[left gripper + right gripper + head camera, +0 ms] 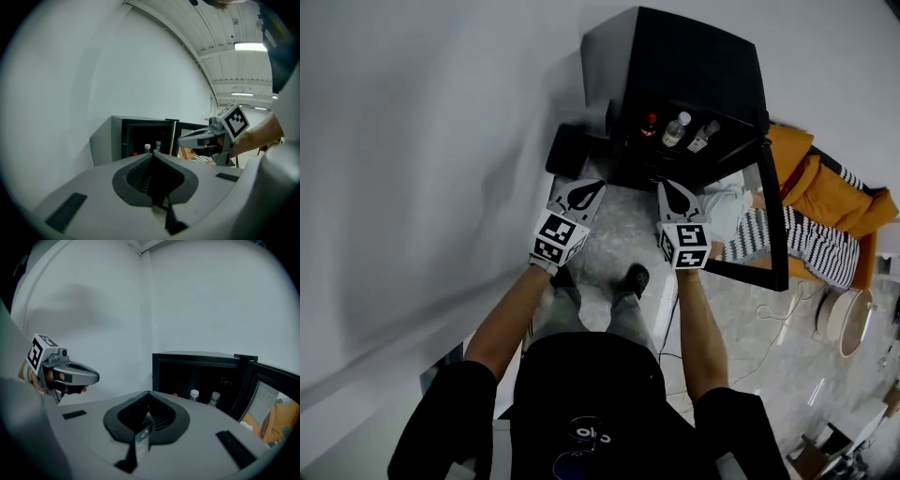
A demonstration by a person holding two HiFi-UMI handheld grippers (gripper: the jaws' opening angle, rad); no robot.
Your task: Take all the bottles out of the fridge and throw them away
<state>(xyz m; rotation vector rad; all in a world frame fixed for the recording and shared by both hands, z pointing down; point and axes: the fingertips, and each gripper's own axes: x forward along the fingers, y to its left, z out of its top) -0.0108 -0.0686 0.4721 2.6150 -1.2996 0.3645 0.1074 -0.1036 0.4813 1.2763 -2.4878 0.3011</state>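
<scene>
Directly before the person stands a small black fridge (675, 66) on a pale speckled floor (619, 234), close to a white wall (441, 141). Its door (778, 225) is swung open toward the right side of the head view. Three bottles stand upright in a row inside the fridge, close to the front edge: a red-capped bottle (650, 124) on the left, a white-capped bottle (676, 129) in the middle and a grey-capped bottle (704, 137) on the right. They are near each other, but I cannot tell if they touch.

Both grippers are held side by side in front of the open fridge, and both point toward it and a little downward. The left gripper (584, 190) has its two jaws pressed together, tip against tip, with nothing between them. The right gripper (677, 192) also has its jaws together and carries nothing. Neither gripper touches the fridge or a bottle; the bottles are well beyond the tips in both gripper views.

A low black box (567, 150) sits on the floor just beside the fridge, on its left. Behind the open door lie an orange cloth (825, 187) and a black-and-white striped cloth (806, 244).
</scene>
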